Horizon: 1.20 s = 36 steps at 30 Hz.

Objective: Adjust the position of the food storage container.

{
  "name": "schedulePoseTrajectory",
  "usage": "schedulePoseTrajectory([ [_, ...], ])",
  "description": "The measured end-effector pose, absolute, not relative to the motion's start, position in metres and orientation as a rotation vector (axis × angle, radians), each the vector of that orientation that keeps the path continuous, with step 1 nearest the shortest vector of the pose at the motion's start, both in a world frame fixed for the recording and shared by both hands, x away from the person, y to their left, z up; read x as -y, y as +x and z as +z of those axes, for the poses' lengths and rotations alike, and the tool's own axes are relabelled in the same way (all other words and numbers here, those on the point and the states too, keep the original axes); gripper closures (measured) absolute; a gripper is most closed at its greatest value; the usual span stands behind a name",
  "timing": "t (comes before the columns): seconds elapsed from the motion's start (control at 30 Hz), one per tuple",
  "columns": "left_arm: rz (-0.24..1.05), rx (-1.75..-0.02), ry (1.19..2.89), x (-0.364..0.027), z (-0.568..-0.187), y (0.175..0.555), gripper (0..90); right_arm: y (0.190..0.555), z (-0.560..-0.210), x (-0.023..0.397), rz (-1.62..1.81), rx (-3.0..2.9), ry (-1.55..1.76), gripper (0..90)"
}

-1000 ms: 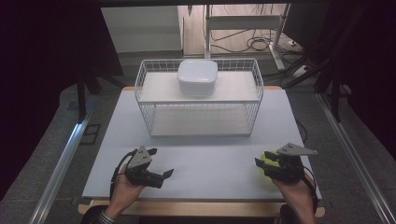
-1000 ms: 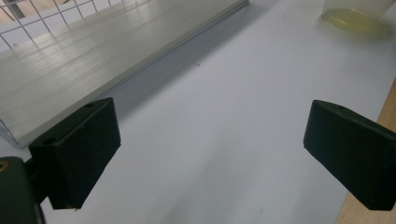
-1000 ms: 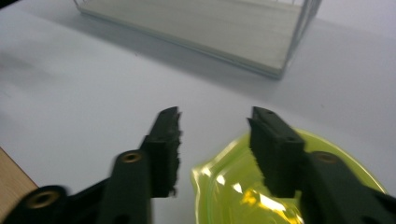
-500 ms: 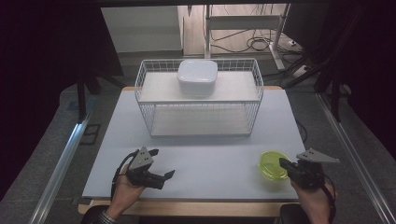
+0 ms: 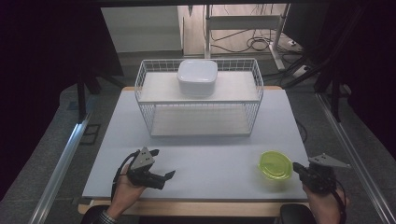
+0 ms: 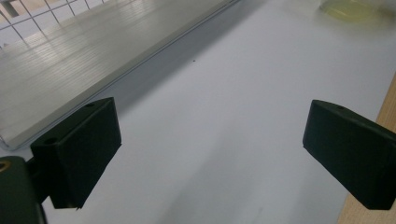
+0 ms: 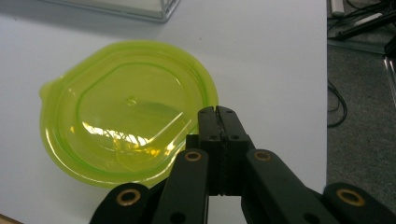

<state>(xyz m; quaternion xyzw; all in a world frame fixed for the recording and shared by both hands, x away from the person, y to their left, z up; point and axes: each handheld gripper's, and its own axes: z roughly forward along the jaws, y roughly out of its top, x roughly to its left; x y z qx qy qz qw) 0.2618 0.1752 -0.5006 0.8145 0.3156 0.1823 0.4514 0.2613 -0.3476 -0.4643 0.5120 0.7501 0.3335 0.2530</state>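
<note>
A translucent green lid (image 5: 274, 164) lies flat on the white table (image 5: 210, 154) near the front right. My right gripper (image 5: 296, 166) sits just right of it, at the table's edge. In the right gripper view the green lid (image 7: 126, 116) spreads ahead and to the left, and my right gripper (image 7: 218, 112) is shut with its pads pressed together and nothing between them, the tips by the lid's right rim. At the front left, a hand holds my left gripper (image 5: 163, 162) low over the table. The left gripper (image 6: 210, 154) stands open over bare table.
A white wire rack (image 5: 144, 93) with two shelves stands at the back middle. A white square container (image 5: 197, 77) rests on its top shelf. The rack's lower shelf (image 6: 70, 70) runs along the upper left of the left gripper view. Dark floor and cables lie beyond the table.
My right gripper has drawn back to the right, off the green lid, which now lies uncovered on the table. The left gripper has stayed where it was.
</note>
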Motion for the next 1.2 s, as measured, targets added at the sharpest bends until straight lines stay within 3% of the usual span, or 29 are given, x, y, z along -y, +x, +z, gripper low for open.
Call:
schedulePoseTrajectory([
  [1.2, 0.456, -0.773, 2.042, -0.172, -0.502, 0.263, 4.1, 0.284, -0.477, 0.298, 0.938, -2.204, 1.289, 89.5],
])
